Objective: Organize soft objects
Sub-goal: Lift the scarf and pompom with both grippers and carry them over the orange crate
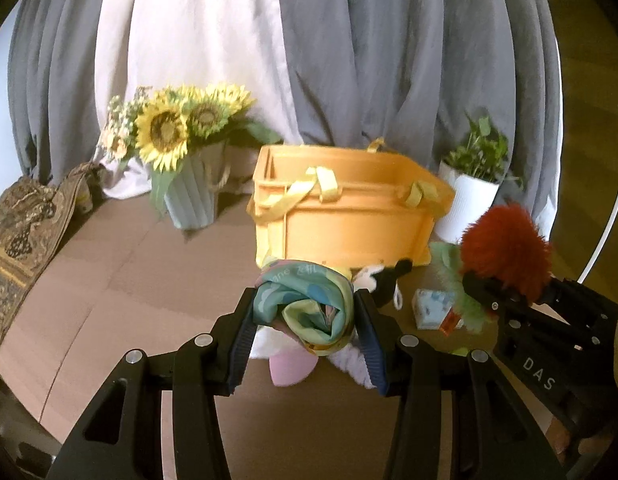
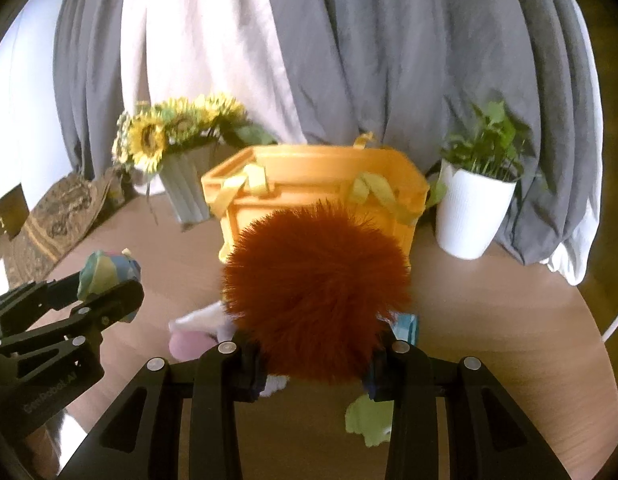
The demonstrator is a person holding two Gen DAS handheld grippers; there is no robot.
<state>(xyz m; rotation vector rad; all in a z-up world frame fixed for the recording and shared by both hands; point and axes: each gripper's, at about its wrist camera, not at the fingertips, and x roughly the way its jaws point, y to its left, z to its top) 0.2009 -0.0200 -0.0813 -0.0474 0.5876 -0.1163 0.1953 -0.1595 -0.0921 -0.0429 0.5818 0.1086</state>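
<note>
While the left gripper [image 1: 305, 312] clamps the scarf [image 1: 309, 308] and the right gripper [image 2: 317, 354] the pompom [image 2: 317, 292], both above the table's middle, lift each clear over the bin [image 1: 345, 208] rim before releasing.

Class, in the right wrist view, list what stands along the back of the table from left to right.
Patterned cloth → sunflowers → orange bin → potted plant.

Rolled scarf [image 1: 305, 304], rust pompom [image 2: 317, 292] held aloft, seemingly.
</note>
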